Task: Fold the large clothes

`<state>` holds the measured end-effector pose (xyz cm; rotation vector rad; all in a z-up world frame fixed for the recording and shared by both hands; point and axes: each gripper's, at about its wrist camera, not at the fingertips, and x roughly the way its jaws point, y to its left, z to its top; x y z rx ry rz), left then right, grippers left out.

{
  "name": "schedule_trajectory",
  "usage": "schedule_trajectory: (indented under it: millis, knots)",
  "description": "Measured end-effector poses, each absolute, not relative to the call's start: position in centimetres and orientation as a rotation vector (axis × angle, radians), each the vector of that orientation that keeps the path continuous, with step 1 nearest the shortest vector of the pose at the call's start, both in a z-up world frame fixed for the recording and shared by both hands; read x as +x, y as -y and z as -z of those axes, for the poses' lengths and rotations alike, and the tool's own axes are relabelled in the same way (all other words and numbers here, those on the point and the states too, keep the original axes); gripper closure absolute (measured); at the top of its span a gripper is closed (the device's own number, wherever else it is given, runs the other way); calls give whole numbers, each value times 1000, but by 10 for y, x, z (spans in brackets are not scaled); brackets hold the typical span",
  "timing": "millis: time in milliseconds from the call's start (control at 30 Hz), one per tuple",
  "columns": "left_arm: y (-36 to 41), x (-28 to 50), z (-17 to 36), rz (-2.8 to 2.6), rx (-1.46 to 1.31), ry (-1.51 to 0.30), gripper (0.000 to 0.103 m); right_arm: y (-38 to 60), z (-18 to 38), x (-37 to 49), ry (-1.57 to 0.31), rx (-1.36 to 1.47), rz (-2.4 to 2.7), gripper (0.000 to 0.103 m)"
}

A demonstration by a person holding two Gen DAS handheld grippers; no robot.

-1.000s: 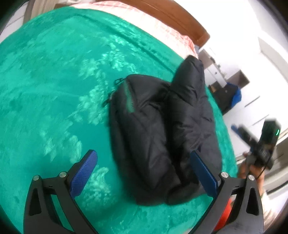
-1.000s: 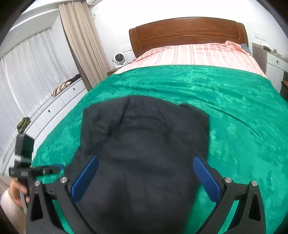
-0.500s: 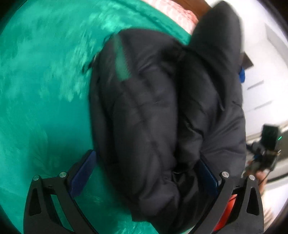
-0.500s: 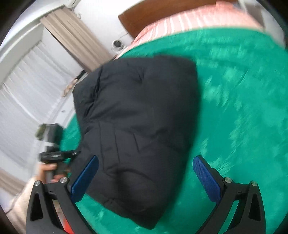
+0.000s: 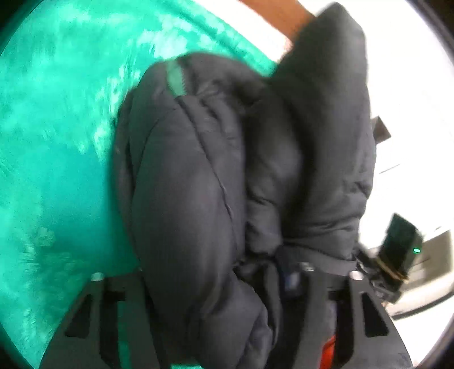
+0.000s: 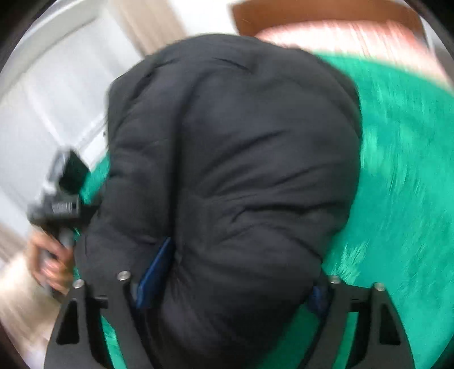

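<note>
Bed with green bedspread (image 6: 403,159) fills most of both views. Brown wooden headboard (image 6: 312,14) at top, pink striped bedding (image 6: 340,37) below it. Beige curtain (image 6: 147,22) upper left, white sheer window area (image 6: 56,93) at left. Bright, washed-out white wall (image 5: 411,99) on right of left-wrist view.

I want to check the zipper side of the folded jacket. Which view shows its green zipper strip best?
The left wrist view: the green zipper strip runs along the top edge of the black jacket, in plain sight. The right wrist view shows only smooth black padding; no strip is visible there.
</note>
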<state>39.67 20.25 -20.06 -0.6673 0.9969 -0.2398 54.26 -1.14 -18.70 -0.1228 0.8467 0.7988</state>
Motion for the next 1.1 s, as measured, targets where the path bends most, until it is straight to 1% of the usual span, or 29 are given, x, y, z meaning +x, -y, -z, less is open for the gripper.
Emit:
schedule_trajectory:
  millis: [67, 200, 333, 433, 500, 600, 633, 667, 733, 800, 867, 933, 1000, 1033, 1067, 1100]
  knots:
    - [-191, 386, 184, 222, -589, -945, 58, 10, 180, 527, -771, -165, -799, 29]
    - [-169, 373, 154, 213, -480, -854, 59, 10, 160, 496, -607, -235, -790, 31]
    - [-159, 369, 125, 214, -453, -782, 60, 8, 134, 485, -485, -267, -779, 32]
    - [-160, 379, 102, 208, -445, -727, 60, 2, 111, 494, -408, -282, -772, 32]
    - [-160, 399, 84, 196, -424, -693, 60, -3, 97, 510, -372, -287, -767, 32]
    - [-155, 429, 64, 167, -391, -640, 59, -3, 82, 545, -380, -230, -774, 32]
    - [-154, 443, 63, 162, -385, -638, 54, 0, 82, 566, -421, -190, -780, 30]
    - [-157, 459, 68, 152, -385, -657, 40, 3, 86, 591, -487, -143, -777, 28]
    - [-172, 489, 98, 137, -453, -758, 22, 11, 107, 638, -661, -62, -723, 2]
    - [-189, 505, 142, 70, -548, -869, 21, 31, 136, 667, -787, -14, -608, 1]
    - [-205, 497, 162, 34, -578, -888, 22, 46, 151, 667, -812, 13, -578, 1]
    - [-210, 476, 161, 48, -596, -813, 20, 56, 155, 650, -803, 32, -601, 1]
    - [-207, 464, 146, 50, -570, -759, 19, 66, 154, 640, -781, 20, -598, 1]
    - [-206, 455, 137, 48, -543, -739, 17, 70, 147, 636, -760, 14, -598, 1]
    - [-205, 439, 126, 34, -489, -712, 11, 74, 142, 631, -740, 11, -601, 1]
    - [-202, 438, 117, 10, -431, -685, 7, 76, 137, 622, -719, 6, -600, 1]
